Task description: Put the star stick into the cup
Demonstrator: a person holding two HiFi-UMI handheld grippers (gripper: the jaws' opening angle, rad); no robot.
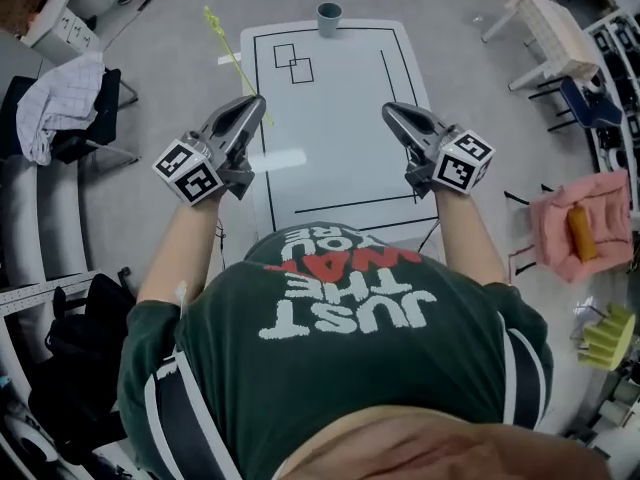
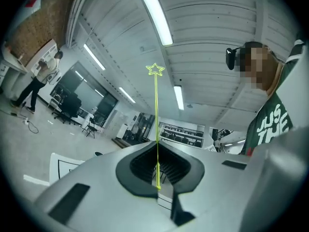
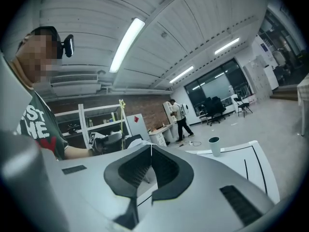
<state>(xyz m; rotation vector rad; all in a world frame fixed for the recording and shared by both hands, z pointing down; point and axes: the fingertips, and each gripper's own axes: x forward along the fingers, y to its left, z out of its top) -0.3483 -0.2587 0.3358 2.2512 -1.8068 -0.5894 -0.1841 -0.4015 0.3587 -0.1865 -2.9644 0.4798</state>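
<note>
Left gripper [image 2: 157, 146]: jaws are clamped on the lower end of the star stick [image 2: 155, 110], which is held upright between them, its star outline raised high above the jaws.

Right gripper [image 3: 151, 147]: jaws are closed tip to tip; nothing is gripped between them.

Both grippers are held side by side above the near half of the white table [image 1: 340, 158], the left at its left edge, the right near its right edge.

Cup [image 1: 329, 17]: set upright at the table's far edge, well apart from both grippers and the stick.

Black rectangles are outlined on the table top.

Surroundings: a white cloth [image 1: 60, 103] is draped over a chair at left; a pink seat [image 1: 580, 230] is placed at right.
</note>
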